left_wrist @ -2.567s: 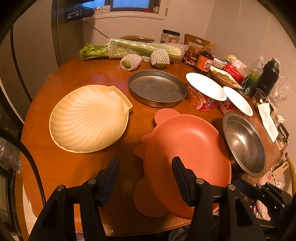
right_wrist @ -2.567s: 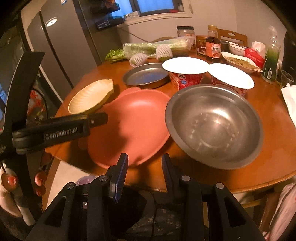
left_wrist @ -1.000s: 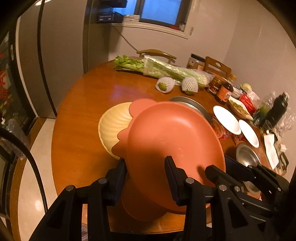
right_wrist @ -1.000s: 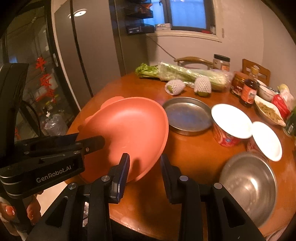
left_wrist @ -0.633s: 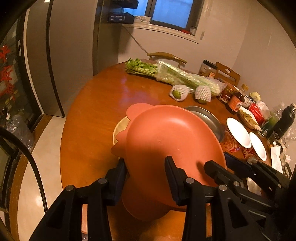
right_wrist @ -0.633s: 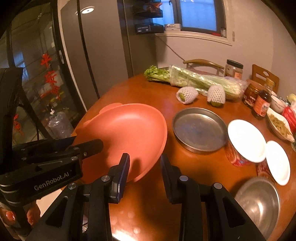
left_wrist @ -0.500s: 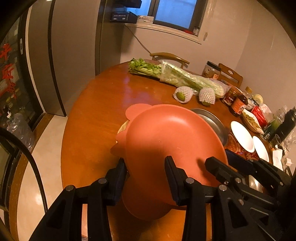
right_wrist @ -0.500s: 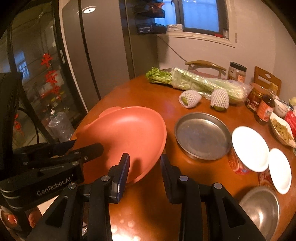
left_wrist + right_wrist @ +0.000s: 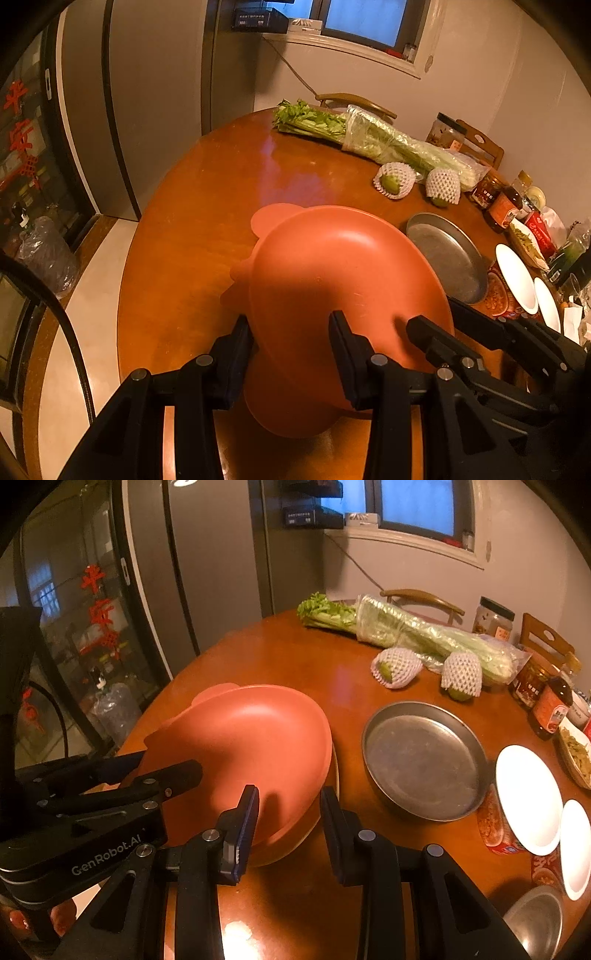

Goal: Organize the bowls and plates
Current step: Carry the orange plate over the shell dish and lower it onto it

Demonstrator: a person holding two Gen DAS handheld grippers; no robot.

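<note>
Both hand-held grippers are clamping the near rim of an orange plate (image 9: 343, 280), each with its jaws nearly closed on the edge. The left hand-held gripper (image 9: 291, 339) is gripping the plate at the 6 o'clock part of its rim in the left wrist view, while the right hand-held gripper (image 9: 290, 812) is pinching the rim further round, at about 4 o'clock in that same view. The plate is tilting, with its far edge higher, over the brown desk (image 9: 207, 221). In the right wrist view a thin cream rim (image 9: 335, 771) is showing just beneath the orange plate's edge at 3 o'clock, the edge of a cream plate lying under it; whether the two are touching cannot be told. A round metal tray (image 9: 424, 760) is sitting on the desk just beside the orange plate at 3 o'clock. Beyond it, at 1 o'clock, two netted fruits (image 9: 395, 666) are lying near a bagged bundle of celery (image 9: 417, 635). White-lidded cups (image 9: 528, 797) and a steel bowl (image 9: 535, 923) are standing toward 4 o'clock.
</note>
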